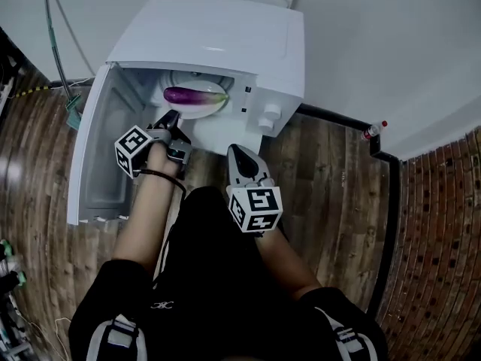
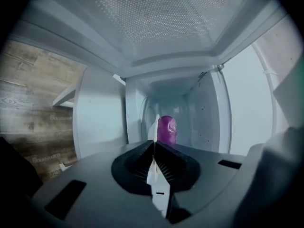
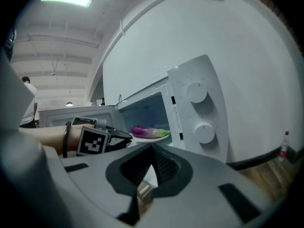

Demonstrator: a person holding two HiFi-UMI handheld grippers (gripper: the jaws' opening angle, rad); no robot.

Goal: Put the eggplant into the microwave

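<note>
A purple eggplant (image 1: pixel 194 95) with a green stem lies on a white plate (image 1: pixel 204 112) at the mouth of the open white microwave (image 1: pixel 218 36). My left gripper (image 1: pixel 173 116) is at the plate's near rim, shut on that rim. In the left gripper view the plate (image 2: pixel 153 126) shows edge-on between the jaws of the gripper (image 2: pixel 154 144), with the eggplant (image 2: pixel 167 129) just beyond. My right gripper (image 1: pixel 237 151) hangs shut and holds nothing, in front of the microwave's control panel. The right gripper view shows its jaws (image 3: pixel 152 148) closed, and the eggplant (image 3: pixel 148 131) on the plate (image 3: pixel 154 137).
The microwave stands on a wooden floor against a white wall, its door (image 1: pixel 98 149) swung open to the left. Two knobs (image 3: pixel 197 91) are on its front panel. A red-capped bottle (image 1: pixel 373 130) and a black pipe (image 1: pixel 391 201) lie to the right.
</note>
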